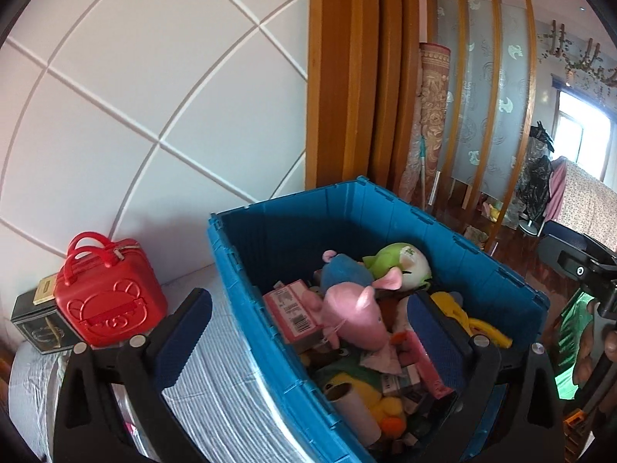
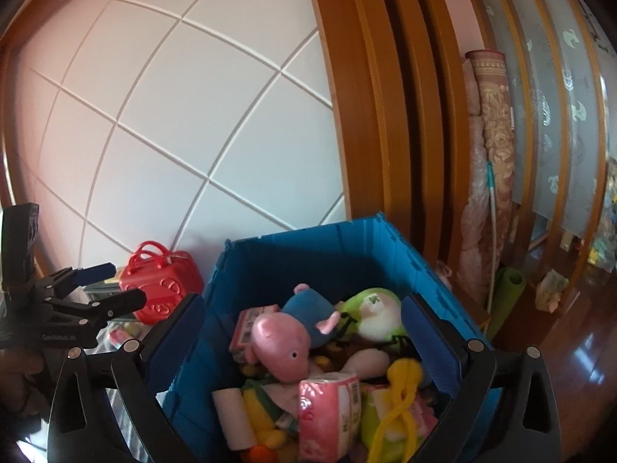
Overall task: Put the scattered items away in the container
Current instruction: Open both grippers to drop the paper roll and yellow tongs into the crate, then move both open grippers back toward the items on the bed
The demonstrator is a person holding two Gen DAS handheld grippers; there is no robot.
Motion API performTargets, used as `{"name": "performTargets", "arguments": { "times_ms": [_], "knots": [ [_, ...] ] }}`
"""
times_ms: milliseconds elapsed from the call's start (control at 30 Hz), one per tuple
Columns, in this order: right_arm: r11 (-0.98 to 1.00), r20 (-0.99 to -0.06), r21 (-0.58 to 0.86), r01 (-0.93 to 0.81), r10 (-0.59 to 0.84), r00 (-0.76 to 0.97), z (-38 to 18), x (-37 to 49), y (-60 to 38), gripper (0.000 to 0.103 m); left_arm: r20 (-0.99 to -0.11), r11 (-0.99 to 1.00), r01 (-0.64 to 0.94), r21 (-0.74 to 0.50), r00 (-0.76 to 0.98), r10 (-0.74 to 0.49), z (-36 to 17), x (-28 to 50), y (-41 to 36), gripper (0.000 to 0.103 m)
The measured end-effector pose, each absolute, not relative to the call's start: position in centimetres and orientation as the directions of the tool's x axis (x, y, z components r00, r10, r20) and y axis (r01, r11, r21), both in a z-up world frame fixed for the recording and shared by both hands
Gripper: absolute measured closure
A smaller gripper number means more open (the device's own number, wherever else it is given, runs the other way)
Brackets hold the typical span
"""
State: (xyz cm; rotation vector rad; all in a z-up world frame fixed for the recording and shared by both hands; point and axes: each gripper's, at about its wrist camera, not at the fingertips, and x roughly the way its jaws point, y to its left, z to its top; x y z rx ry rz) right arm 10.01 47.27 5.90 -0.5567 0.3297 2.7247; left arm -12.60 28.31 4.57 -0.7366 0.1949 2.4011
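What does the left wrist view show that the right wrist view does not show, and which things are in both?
Only the left wrist view shows the dark box beside the red case, and a bright window far right. Only the right wrist view shows the pink tissue pack near the front of the crate and the green rolled mat on the floor. Both show the blue crate, the pink pig plush, the red case, and each view's own gripper, open and empty.

Below my right gripper, the blue bin's near wall runs off the bottom edge. The pink plush pig buries whatever lies under it. Left of my left gripper, the red case partly hides a dark box.
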Motion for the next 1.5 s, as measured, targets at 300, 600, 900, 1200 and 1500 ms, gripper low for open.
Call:
{"name": "performTargets", "arguments": {
  "times_ms": [300,600,900,1200,1500],
  "knots": [
    [-0.965,-0.434,0.138,-0.221,0.142,-0.89,4.8,4.1,39.3,0.0,-0.595,-0.892,-0.451,-0.04,-0.706,0.384,1.7,-15.2,17.3,0.001],
    [-0.989,-0.494,0.138,-0.046,-0.029,-0.869,2.0,-4.7,28.8,0.0,-0.663,-0.963,-0.268,-0.029,-0.716,0.219,-2.7,-18.5,4.0,0.001],
    [-0.987,-0.592,0.144,0.072,-0.144,-0.793,-5.8,-15.0,19.0,0.0,-0.738,-0.99,-0.141,0.024,-0.671,0.078,-9.7,-23.4,-7.6,0.001],
    [-0.981,-0.688,0.135,0.14,-0.194,-0.699,-16.2,-24.0,12.1,0.0,-0.787,-0.988,-0.143,0.057,-0.616,0.044,-17.5,-29.8,-13.3,0.001],
    [-0.979,-0.729,0.084,0.186,-0.188,-0.658,-26.1,-33.8,6.3,0.0,-0.83,-0.989,-0.146,0.004,-0.552,0.078,-25.6,-38.9,-14.3,0.005]
  ]
}}
